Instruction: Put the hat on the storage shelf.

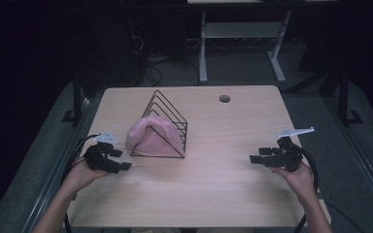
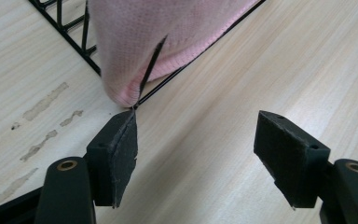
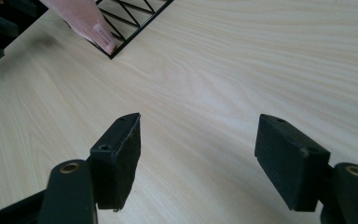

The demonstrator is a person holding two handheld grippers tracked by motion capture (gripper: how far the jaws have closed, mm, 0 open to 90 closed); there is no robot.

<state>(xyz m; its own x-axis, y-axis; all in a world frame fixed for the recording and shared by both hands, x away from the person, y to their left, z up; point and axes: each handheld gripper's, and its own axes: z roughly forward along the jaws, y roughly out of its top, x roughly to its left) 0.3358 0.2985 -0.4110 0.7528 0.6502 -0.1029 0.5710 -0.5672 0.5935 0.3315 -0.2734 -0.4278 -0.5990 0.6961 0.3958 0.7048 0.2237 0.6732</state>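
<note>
A black wire rack (image 1: 167, 121) is standing near the middle of the wooden table (image 1: 223, 184), and a pink cloth (image 1: 150, 138) is lying draped over its front wires, spilling out at the left corner. The left gripper (image 1: 119, 160) is hovering just beside that corner, jaws spread and gripping nothing, one pad almost touching the cloth's lowest fold. The right gripper (image 1: 255, 158) is hanging well apart at the table's right, jaws likewise released over bare wood.
</note>
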